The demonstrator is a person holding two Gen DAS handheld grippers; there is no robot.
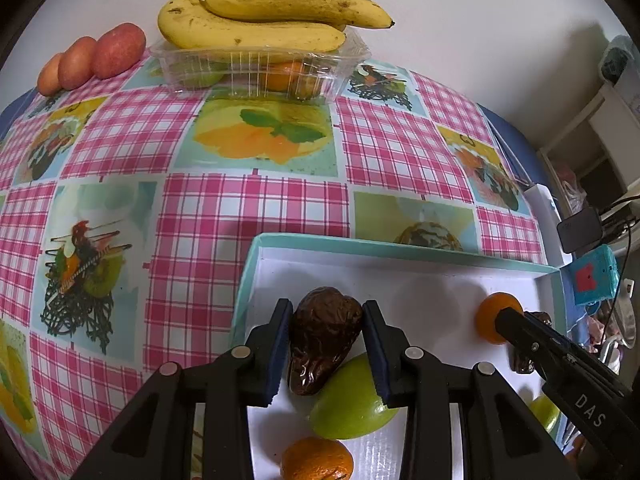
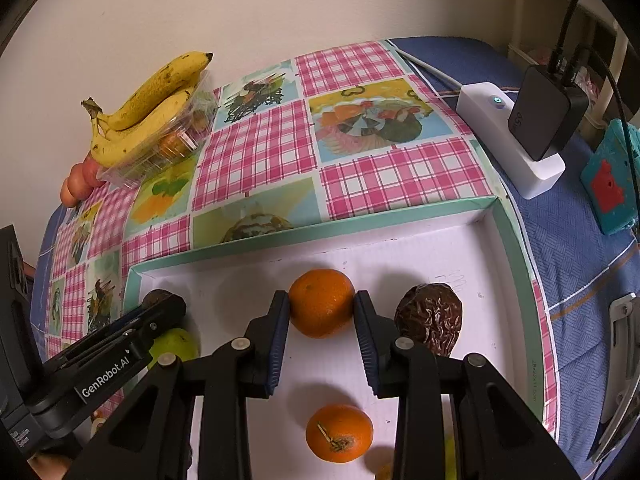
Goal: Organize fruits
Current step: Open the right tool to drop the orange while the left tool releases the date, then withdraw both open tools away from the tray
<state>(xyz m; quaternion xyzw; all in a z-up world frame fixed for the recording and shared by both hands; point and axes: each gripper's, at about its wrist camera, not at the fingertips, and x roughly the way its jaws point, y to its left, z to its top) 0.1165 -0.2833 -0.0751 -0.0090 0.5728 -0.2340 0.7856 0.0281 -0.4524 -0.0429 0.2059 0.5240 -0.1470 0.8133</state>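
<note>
Over the white tray (image 2: 400,248), each claw grips fruit: left claw (image 1: 326,314) avocado (image 1: 322,340), right claw (image 2: 321,308) orange (image 2: 321,302).

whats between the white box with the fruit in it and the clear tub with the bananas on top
Nothing but bare tablecloth. In the left wrist view the stretch from the white box to the clear tub holds no fruit; the right wrist view agrees.

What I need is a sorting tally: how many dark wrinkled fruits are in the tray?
2 dark fruits: one between left gripper fingers, one just right of the right gripper's orange. Grippers may hide more.
</note>
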